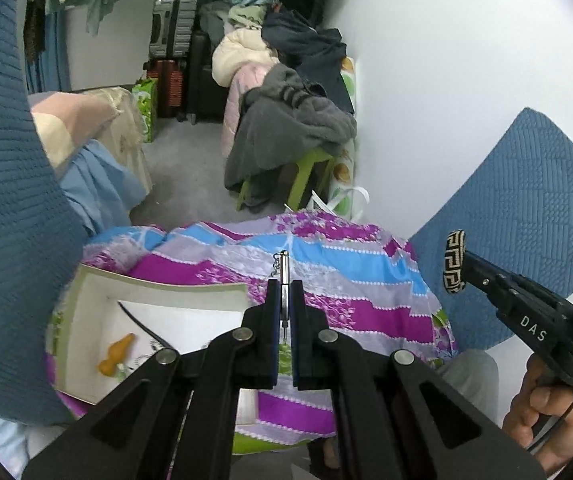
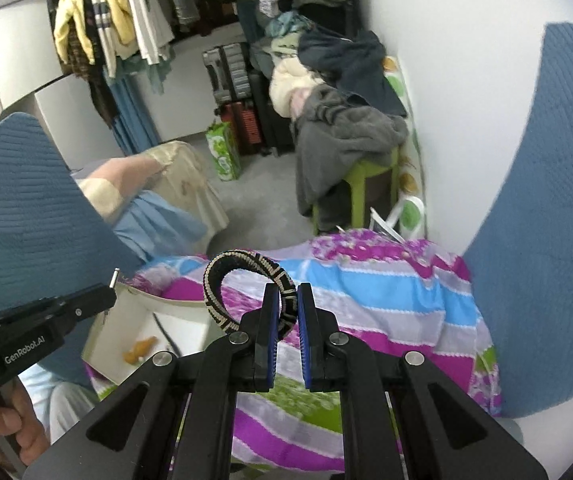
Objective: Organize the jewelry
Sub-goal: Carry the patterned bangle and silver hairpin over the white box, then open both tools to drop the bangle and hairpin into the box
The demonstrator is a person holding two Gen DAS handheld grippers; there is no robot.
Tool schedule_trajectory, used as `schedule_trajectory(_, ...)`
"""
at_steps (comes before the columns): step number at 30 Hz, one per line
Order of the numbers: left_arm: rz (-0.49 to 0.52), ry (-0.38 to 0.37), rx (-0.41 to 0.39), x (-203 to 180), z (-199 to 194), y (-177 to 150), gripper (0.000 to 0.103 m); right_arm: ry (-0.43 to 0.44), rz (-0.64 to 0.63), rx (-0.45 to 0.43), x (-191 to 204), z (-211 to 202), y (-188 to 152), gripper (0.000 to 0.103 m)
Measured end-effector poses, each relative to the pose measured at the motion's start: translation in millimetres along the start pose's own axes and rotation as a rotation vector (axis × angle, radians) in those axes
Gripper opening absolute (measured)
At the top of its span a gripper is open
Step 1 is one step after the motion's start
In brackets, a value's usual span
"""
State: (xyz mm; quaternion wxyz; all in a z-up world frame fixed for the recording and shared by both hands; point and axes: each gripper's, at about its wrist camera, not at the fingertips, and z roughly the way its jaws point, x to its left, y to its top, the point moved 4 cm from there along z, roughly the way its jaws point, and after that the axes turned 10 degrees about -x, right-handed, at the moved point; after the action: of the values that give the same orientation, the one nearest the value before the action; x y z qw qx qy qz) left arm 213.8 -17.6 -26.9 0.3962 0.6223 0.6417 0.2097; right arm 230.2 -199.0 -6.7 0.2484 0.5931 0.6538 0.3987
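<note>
My left gripper (image 1: 285, 286) is shut on a thin silver metal pendant (image 1: 284, 276) with a short chain, held above the patterned cloth. My right gripper (image 2: 288, 292) is shut on a black and beige woven bangle (image 2: 222, 276), held upright above the cloth; the bangle also shows in the left wrist view (image 1: 455, 262) at the right. A white open box (image 1: 86, 312) lies at the lower left, with an orange gourd-shaped charm (image 1: 116, 354) inside. The box also shows in the right wrist view (image 2: 126, 320), below the left gripper (image 2: 112, 280).
A purple, blue and grey patterned cloth (image 1: 326, 280) covers the surface under both grippers. Blue quilted cushions (image 1: 526, 200) stand on both sides. A green stool (image 2: 366, 184) piled with clothes, suitcases (image 1: 172, 28) and hanging clothes stand behind on the grey floor.
</note>
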Motion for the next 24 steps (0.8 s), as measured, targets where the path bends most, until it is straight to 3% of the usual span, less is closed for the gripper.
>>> schedule_trajectory(6, -0.007, 0.024, -0.032, 38, -18, 7, 0.003, 0.059, -0.028, 0.017, 46, 17, -3, 0.007)
schedule_trajectory(11, -0.045, 0.061, -0.011, 80, -16, -5, 0.003, 0.102, -0.045, 0.054, 79, 39, -18, 0.008)
schedule_trajectory(24, -0.134, 0.119, 0.114, 162, 23, -67, 0.003, 0.156, -0.111, 0.273, 135, 121, -112, 0.008)
